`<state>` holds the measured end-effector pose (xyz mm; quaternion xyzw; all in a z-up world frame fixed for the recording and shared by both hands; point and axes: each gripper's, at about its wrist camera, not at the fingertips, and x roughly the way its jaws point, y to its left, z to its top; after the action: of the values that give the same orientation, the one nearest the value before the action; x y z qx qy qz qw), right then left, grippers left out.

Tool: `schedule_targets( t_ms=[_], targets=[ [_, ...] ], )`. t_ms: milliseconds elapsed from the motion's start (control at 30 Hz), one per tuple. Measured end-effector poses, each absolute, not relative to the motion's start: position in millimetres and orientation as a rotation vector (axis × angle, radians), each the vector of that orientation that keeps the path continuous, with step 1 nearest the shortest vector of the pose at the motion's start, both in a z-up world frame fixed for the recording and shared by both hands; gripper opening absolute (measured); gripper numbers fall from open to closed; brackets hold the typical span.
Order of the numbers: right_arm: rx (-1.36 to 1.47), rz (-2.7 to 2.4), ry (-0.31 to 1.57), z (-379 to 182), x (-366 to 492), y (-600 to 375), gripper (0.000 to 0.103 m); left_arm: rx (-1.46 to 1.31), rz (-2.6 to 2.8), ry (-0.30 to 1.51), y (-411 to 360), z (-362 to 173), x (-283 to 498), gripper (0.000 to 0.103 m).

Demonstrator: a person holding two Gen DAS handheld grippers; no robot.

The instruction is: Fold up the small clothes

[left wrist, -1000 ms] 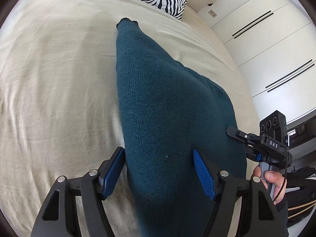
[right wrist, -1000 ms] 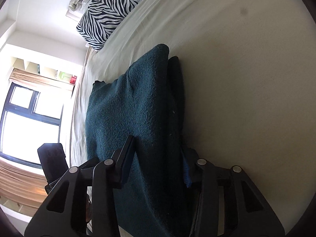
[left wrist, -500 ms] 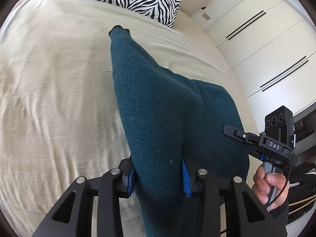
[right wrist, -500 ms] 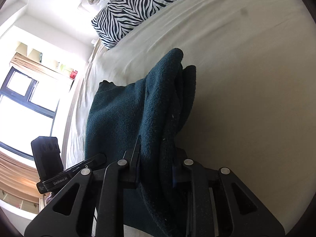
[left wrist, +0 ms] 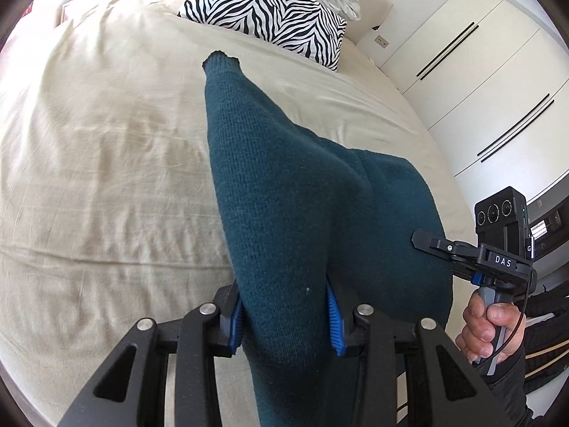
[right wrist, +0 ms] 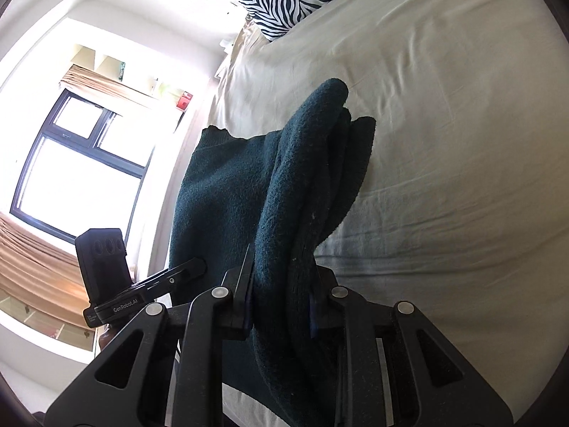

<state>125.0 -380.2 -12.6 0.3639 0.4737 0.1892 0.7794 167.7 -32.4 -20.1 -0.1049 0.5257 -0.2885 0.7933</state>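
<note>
Bedroom w/ a cream-sheeted bed (left wrist: 99, 163): teal knit sweater (left wrist: 284, 192) runs from my claws up toward 12 o'clock, far cuff short of the zebra pillow (left wrist: 270, 10). Left gripper (left wrist: 284, 316) pinches one near corner, right gripper (right wrist: 281, 306) pinches a bunched multi-layer edge. I'd judge it soft, floppy, light-ish, thick knit that sags btwn grips, so corners/hems are where to hold.

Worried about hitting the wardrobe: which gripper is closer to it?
Right. The right gripper is on the wardrobe side of the sweater; the left gripper grips it farther away, toward the window.
</note>
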Motion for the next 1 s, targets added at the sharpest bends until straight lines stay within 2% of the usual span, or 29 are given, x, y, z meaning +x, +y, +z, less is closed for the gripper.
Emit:
schedule_targets(
  t_ms=[167, 300, 400, 567, 700, 767, 833, 867, 933, 967, 1000],
  targets=[
    [0.839, 0.391, 1.095, -63, 113, -363, 0.021, -0.244, -0.584, 1.196, -16, -69, 161, 0.042],
    [0.955, 0.368, 1.106, -106, 111, -375, 0.023, -0.361, -0.587, 1.208, -2, -94, 162, 0.054],
    [1.009, 0.394, 1.070, -120, 105, -378, 0.024, -0.334, -0.583, 1.180, -5, -94, 159, 0.059],
    [1.064, 0.398, 1.028, -121, 97, -382, 0.026, -0.378, -0.580, 1.153, -3, -96, 155, 0.062],
    [1.014, 0.302, 0.973, -100, 79, -397, 0.027, -0.327, -0.526, 1.088, 5, -82, 135, 0.062],
    [0.921, 0.230, 0.939, -79, 63, -401, 0.027, -0.257, -0.481, 1.026, 4, -67, 120, 0.068],
    [0.819, 0.167, 0.888, -55, 45, -403, 0.027, -0.194, -0.442, 0.946, 2, -49, 101, 0.079],
    [0.762, 0.135, 0.851, -41, 35, -400, 0.029, -0.165, -0.425, 0.896, 1, -39, 90, 0.082],
    [0.641, 0.060, 0.767, -7, 13, -398, 0.045, -0.118, -0.388, 0.786, -3, -16, 66, 0.097],
    [0.585, 0.028, 0.713, 9, 2, -391, 0.061, -0.096, -0.362, 0.725, -4, -5, 53, 0.100],
    [0.527, -0.001, 0.650, 26, -10, -385, 0.070, -0.071, -0.336, 0.661, -4, 7, 39, 0.103]
  ],
)
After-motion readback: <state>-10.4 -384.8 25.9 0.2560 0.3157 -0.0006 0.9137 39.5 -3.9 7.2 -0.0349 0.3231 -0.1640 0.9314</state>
